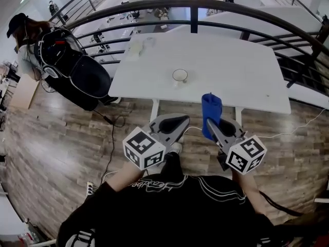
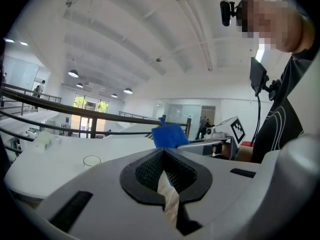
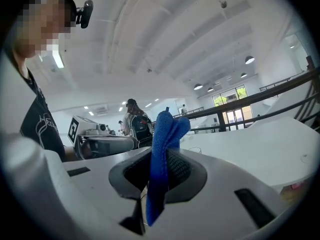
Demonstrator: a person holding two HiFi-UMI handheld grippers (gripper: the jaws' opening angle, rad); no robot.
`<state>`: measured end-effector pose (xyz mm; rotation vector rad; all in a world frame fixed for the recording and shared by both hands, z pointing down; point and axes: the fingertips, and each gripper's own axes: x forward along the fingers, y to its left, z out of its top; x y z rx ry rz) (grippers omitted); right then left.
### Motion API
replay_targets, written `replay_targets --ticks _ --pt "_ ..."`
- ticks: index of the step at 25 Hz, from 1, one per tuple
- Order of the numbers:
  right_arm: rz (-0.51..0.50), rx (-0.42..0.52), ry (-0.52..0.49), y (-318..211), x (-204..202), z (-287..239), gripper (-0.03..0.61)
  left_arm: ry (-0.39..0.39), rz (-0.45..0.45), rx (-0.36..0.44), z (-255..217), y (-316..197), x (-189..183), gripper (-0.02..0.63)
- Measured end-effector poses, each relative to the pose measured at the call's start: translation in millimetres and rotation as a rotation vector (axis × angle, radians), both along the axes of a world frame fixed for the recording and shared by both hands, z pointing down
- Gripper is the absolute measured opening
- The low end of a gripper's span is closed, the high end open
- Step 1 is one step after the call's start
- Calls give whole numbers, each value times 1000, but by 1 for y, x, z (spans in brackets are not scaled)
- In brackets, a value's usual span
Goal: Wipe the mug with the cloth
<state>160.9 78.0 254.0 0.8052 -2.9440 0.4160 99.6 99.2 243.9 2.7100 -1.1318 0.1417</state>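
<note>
A small pale mug (image 1: 180,76) stands upright near the middle of the white table (image 1: 247,81); in the left gripper view the mug (image 2: 91,160) shows far off to the left. My right gripper (image 1: 213,123) is shut on a blue cloth (image 1: 211,107), which sticks up from its jaws (image 3: 167,134). It hovers just short of the table's front edge. My left gripper (image 1: 179,120) is beside it on the left, shut with nothing held, its jaws meeting in the left gripper view (image 2: 165,173). Both grippers are well short of the mug.
A dark curved railing (image 1: 205,6) runs behind the table. A black backpack (image 1: 72,68) sits on a stand at the left, and a person stands beyond it. A pale object (image 1: 136,48) lies at the table's far left corner. A cable (image 1: 112,133) trails over the wooden floor.
</note>
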Motion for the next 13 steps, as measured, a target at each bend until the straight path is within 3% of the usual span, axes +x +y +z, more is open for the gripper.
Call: replay_targets --ticks 13 --pt "24 10 -23 16 15 -1 48 6 49 15 -5 17 20 7"
